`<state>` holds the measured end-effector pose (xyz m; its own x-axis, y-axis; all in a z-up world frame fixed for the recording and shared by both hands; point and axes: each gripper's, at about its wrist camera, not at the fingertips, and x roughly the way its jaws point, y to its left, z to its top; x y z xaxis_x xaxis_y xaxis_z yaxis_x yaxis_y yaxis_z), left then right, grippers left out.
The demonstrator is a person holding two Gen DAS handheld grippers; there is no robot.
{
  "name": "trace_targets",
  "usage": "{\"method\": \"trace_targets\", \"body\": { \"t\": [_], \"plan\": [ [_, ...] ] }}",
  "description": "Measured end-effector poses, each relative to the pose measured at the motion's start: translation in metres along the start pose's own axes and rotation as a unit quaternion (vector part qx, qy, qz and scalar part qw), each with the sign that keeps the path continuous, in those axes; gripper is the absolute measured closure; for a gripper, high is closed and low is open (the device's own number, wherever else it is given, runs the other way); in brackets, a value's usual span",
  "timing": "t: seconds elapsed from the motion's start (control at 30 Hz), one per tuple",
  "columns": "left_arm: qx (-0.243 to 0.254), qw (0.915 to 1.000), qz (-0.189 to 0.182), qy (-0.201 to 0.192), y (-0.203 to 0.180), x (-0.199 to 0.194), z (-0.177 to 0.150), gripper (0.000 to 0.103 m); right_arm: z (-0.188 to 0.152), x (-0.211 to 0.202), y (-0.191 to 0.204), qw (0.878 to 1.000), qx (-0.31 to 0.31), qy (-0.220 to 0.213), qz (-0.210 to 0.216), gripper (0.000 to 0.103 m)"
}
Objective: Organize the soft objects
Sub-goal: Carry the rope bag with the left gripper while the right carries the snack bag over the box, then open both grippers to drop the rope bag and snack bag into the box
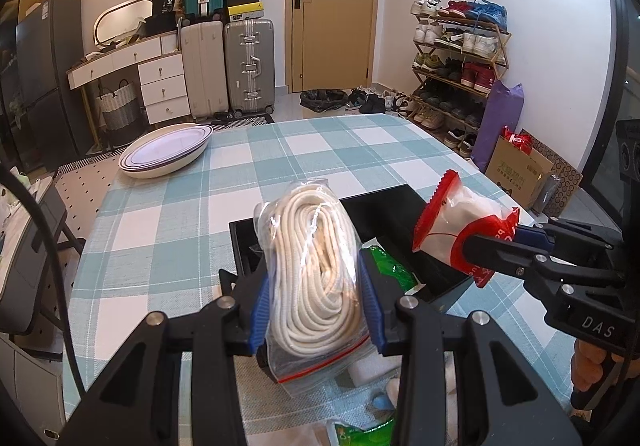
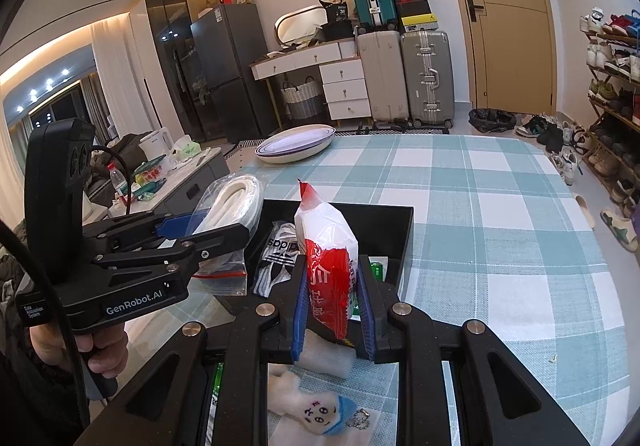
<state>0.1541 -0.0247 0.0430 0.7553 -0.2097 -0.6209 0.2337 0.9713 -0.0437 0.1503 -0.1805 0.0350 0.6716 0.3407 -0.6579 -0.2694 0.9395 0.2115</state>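
Note:
My left gripper (image 1: pixel 316 310) is shut on a clear zip bag of coiled white rope (image 1: pixel 316 266), held above the near edge of a black box (image 1: pixel 400 205). My right gripper (image 2: pixel 334 310) is shut on a red and white packet (image 2: pixel 330 250), held above the same black box (image 2: pixel 394 221). In the left wrist view the right gripper (image 1: pixel 476 250) holds the packet (image 1: pixel 460 226) over the box's right side. In the right wrist view the left gripper (image 2: pixel 224 230) holds the rope bag (image 2: pixel 232 201) at the box's left. The box holds a black and white Adidas item (image 2: pixel 276 254) and a green packet (image 1: pixel 390 268).
A white plush keychain with a blue cap (image 2: pixel 316 406) and a white foam piece (image 2: pixel 328 358) lie on the checked tablecloth (image 2: pixel 500 226) near me. Stacked oval plates (image 1: pixel 166 155) sit at the table's far left corner. Another green packet (image 1: pixel 360 434) lies at the near edge.

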Motion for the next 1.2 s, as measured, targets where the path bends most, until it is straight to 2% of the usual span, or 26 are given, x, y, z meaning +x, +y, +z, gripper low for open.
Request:
{"method": "trace_targets", "body": {
  "t": [1.2],
  "plan": [
    [0.018, 0.9995, 0.006, 0.025, -0.005, 0.050, 0.002, 0.064, 0.013, 0.046, -0.008, 1.000, 0.001, 0.022, 0.006, 0.081]
  ]
}}
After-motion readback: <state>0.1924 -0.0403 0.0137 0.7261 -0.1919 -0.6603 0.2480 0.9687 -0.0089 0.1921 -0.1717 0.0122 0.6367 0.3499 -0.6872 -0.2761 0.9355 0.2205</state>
